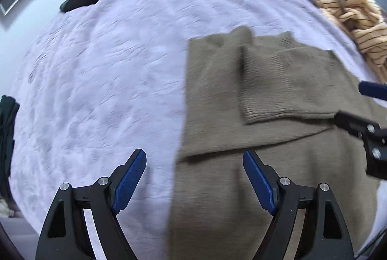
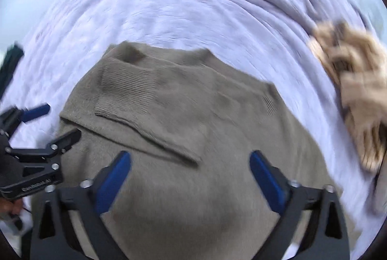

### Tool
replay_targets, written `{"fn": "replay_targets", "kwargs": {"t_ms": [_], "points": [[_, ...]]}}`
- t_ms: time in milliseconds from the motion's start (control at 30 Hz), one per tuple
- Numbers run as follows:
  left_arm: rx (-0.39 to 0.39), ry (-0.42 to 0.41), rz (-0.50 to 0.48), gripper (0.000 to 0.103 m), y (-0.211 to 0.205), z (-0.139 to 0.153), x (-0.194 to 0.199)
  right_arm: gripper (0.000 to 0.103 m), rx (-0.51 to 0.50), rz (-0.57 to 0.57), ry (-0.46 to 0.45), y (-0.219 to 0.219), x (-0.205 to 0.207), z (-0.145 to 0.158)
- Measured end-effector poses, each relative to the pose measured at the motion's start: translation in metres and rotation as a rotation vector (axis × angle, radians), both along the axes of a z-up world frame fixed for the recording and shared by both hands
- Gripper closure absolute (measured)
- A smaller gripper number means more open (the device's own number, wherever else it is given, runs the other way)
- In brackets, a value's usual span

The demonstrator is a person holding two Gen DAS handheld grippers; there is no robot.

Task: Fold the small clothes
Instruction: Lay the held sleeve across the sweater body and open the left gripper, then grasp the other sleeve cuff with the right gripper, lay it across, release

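We are holding both grippers wide open, gripping nothing: the left gripper (image 1: 194,160) is hanging over the left edge of the taupe ribbed-knit sweater (image 1: 278,81), the right gripper (image 2: 189,160) over its middle. The sweater is lying partly folded on the crinkled lavender bedspread (image 1: 101,71), near a crumpled striped orange garment (image 1: 360,27).

Left gripper (image 1: 194,160) and right gripper (image 2: 189,160) both point steeply downward, jaws spread wide, nothing between the pads.
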State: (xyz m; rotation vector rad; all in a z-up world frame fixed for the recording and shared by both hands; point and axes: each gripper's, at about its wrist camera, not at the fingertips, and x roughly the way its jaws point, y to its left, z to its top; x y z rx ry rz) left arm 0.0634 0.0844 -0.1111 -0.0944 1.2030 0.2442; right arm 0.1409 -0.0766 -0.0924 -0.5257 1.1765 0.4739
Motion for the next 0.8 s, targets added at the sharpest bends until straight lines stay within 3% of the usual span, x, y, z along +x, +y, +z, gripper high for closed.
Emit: {"fn": "replay_targets", "kwargs": {"t_ms": [33, 200, 300, 367, 400, 500, 633, 700, 800], "points": [[0.008, 0.014, 0.004, 0.021, 0.003, -0.006, -0.001, 0.034, -0.033, 0.044, -0.015, 0.013, -0.001, -0.007], [0.029, 0.044, 0.009, 0.020, 0.008, -0.024, -0.004, 0.034, -0.145, 0.234, -0.074, 0.055, -0.011, -0.039], [0.019, 0.032, 0.052, 0.021, 0.009, -0.026, 0.001, 0.034, -0.219, 0.270, -0.134, 0.068, -0.011, -0.055], [0.018, 0.029, 0.082, 0.020, 0.009, -0.028, 0.007, 0.072, -0.222, 0.248, -0.133, 0.069, -0.005, -0.060], [0.012, 0.030, 0.094, 0.020, 0.010, -0.029, 0.007, 0.093, -0.182, 0.215, -0.101, 0.066, 0.000, -0.057], [0.000, 0.027, 0.113, 0.020, 0.011, -0.028, 0.005, 0.093, -0.080, 0.038, -0.132, 0.039, 0.014, -0.027], [-0.003, 0.030, 0.120, 0.020, 0.012, -0.028, 0.003, 0.093, 0.071, -0.268, -0.143, -0.040, 0.037, 0.013], [-0.001, 0.033, 0.125, 0.020, 0.010, -0.028, 0.002, 0.093, 0.140, -0.439, -0.104, -0.090, 0.043, 0.018], [0.007, 0.039, 0.129, 0.020, 0.018, -0.032, 0.004, 0.093, 0.201, -0.679, 0.006, -0.167, 0.042, -0.003]]}}
